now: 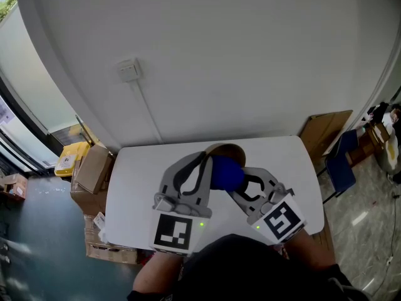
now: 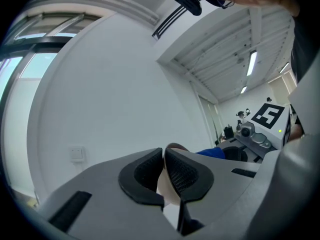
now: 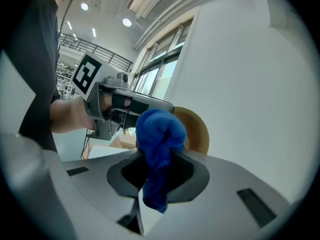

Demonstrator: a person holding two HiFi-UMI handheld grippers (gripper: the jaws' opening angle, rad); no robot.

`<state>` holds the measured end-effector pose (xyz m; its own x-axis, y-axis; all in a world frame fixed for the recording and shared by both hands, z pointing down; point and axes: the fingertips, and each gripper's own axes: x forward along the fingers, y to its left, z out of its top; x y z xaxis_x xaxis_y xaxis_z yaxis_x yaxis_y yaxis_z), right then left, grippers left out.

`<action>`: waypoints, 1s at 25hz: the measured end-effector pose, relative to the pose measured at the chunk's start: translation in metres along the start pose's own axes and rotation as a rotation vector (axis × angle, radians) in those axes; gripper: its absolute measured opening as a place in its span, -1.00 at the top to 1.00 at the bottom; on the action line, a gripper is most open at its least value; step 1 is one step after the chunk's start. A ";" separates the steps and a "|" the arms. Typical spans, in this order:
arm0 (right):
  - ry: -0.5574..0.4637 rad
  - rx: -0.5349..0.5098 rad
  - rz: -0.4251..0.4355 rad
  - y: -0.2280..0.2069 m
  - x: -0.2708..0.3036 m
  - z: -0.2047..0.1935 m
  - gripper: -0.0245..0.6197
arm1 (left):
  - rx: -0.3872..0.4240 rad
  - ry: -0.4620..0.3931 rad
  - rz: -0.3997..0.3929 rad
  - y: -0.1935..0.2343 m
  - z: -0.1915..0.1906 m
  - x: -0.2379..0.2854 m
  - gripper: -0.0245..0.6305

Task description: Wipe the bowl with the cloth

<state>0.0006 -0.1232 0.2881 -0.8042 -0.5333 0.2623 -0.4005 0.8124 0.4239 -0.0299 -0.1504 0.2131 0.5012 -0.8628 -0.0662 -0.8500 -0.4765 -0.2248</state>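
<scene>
One bowl [image 1: 229, 149] over white table [image 1: 135, 187], white wall [image 1: 219, 55]

No legible text, labels, brands or numbers visible.

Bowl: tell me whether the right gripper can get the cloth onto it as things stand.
Probably yes. The left gripper holds the bowl up by its rim, and the cloth, clamped in the right gripper, sits close by it with nothing between.
</scene>
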 end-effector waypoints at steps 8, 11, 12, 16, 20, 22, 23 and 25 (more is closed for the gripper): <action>0.019 0.083 0.031 0.008 -0.010 -0.027 0.70 | -0.055 0.017 0.076 0.029 -0.008 -0.009 0.84; 0.036 0.160 0.009 0.009 -0.014 -0.043 0.70 | -0.077 0.034 0.083 0.033 -0.016 -0.014 0.84; 0.044 0.184 0.003 0.009 -0.015 -0.049 0.70 | -0.088 0.040 0.084 0.033 -0.019 -0.015 0.84; 0.099 0.200 0.007 0.011 -0.021 -0.069 0.70 | -0.115 0.073 0.084 0.036 -0.034 -0.021 0.84; 0.125 0.258 -0.001 0.013 -0.026 -0.087 0.70 | -0.160 0.119 0.067 0.034 -0.055 -0.027 0.84; 0.132 0.295 -0.003 0.014 -0.027 -0.094 0.70 | -0.195 0.148 0.055 0.030 -0.070 -0.028 0.84; 0.133 0.326 -0.006 0.015 -0.027 -0.098 0.70 | -0.215 0.166 0.050 0.029 -0.079 -0.029 0.84; 0.141 0.371 -0.006 0.017 -0.026 -0.106 0.70 | -0.256 0.205 0.041 0.027 -0.099 -0.029 0.84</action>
<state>0.0610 -0.1203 0.3809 -0.7439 -0.5442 0.3879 -0.5570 0.8256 0.0899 -0.0832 -0.1544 0.3051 0.4446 -0.8858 0.1330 -0.8950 -0.4451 0.0274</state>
